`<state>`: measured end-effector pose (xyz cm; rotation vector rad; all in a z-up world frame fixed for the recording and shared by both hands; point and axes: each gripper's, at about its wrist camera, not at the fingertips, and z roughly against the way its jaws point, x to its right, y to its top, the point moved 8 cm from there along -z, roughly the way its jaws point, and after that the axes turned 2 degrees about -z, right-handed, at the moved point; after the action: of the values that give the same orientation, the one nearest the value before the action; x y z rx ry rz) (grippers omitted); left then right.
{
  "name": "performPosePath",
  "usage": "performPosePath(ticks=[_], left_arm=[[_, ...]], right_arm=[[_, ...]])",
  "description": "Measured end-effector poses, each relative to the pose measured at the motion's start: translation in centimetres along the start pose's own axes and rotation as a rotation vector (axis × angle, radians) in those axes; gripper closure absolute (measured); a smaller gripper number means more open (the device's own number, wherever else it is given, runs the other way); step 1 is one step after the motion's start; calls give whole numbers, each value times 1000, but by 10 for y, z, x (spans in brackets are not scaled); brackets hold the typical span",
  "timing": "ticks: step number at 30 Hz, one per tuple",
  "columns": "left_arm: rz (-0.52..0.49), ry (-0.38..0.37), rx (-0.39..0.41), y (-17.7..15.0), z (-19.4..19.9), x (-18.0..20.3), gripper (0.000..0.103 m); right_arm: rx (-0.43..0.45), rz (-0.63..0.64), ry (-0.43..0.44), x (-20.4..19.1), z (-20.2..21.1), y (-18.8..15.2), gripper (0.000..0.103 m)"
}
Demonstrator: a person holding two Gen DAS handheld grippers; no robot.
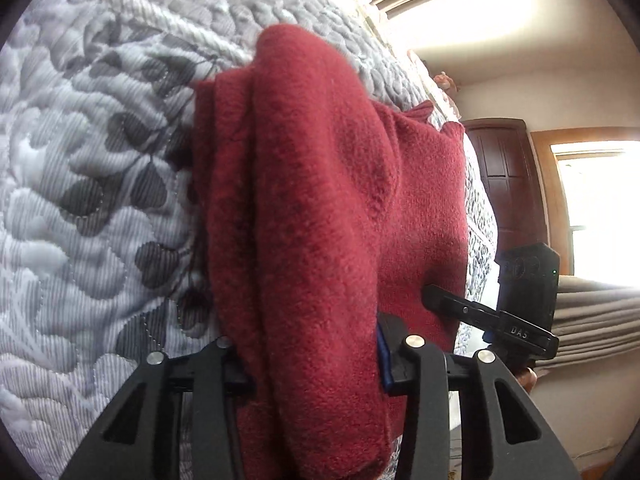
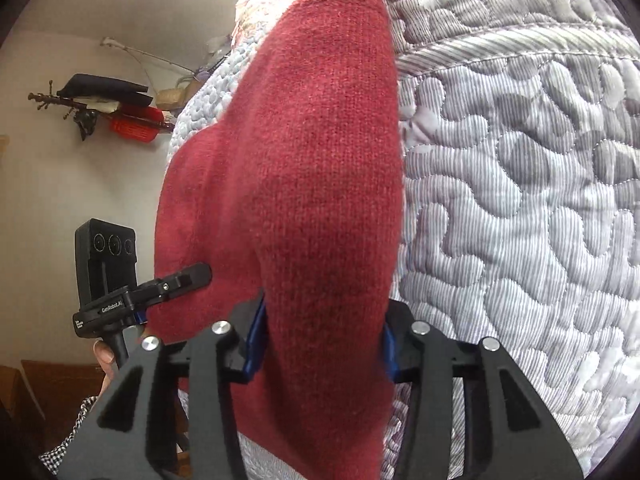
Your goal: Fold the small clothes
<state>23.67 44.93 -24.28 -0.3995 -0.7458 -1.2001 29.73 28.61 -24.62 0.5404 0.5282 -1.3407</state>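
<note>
A dark red knitted sweater (image 1: 320,208) lies partly lifted over a grey quilted bedspread (image 1: 88,184). My left gripper (image 1: 316,364) is shut on a thick fold of the red sweater, which bulges between its black fingers. In the right wrist view the same sweater (image 2: 320,168) stretches away to a ribbed cuff at the top. My right gripper (image 2: 322,348) is shut on the sweater too, blue pads pressed on both sides. Each view shows the other gripper off to the side, its tip (image 1: 440,294) touching the sweater's edge (image 2: 196,274).
The quilted bedspread (image 2: 520,200) fills the right of the right wrist view. A dark wooden door (image 1: 508,176) and bright window (image 1: 596,208) stand beyond the bed. A wall rack with dark and red items (image 2: 120,116) hangs at left. A hand (image 2: 106,354) holds the left gripper's handle.
</note>
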Motion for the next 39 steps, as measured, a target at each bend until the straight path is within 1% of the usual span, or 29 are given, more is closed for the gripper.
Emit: performPosePath(ticks=[3,6,10,12,15,17,19,21,23,25,28,29,31,32,34,35,36,38,39], left_arm=[[-56,10,9,-5,5,25,63],[-91,12,1,-19,2,51,63],[-106,-33,-5,-40,-5,93,63],[-131,-50,-7,-53,-11,119,63],[-160,-67,-15,-74,-25,158,63],[-196,-62,-21,-88,-39,184,63],[-211,-61,-26,-101,-54,203,63],[-227,-46,-29,-111,-71,218,63],[-248,-10,-28,-121,-91,228,63],[-254,30,-30,-135,-110,233,63],[-241,95,-44,-151,-135,222,62],[-236,121,-40,-153,-140,216,62],[-241,143,-21,-154,-149,210,60],[-239,152,-12,-155,-151,209,60],[-250,169,0,-159,-151,200,55],[-261,191,4,-166,-148,195,54],[-276,218,8,-173,-146,191,50],[-290,257,22,-172,-150,193,42],[-286,273,24,-167,-151,195,36]], right_arm=[[17,26,2,-5,20,-10,63],[33,43,8,-4,46,-23,64],[59,53,27,10,97,-49,64],[72,59,28,19,124,-63,64],[91,59,19,39,167,-90,64],[102,57,6,56,193,-107,64],[110,50,-12,75,213,-121,63],[112,28,-24,97,224,-129,63],[105,19,-31,117,228,-137,63],[84,-6,-35,142,223,-144,63],[41,-38,-39,175,208,-153,63],[30,-46,-38,184,202,-156,62],[26,-46,-21,195,197,-160,62],[26,-42,-15,190,191,-155,61],[19,-12,-39,192,187,-155,58],[13,-6,-47,194,185,-154,55],[8,-4,-48,193,182,-154,51],[1,-10,-37,196,182,-152,48],[2,-17,-31,198,183,-154,39]])
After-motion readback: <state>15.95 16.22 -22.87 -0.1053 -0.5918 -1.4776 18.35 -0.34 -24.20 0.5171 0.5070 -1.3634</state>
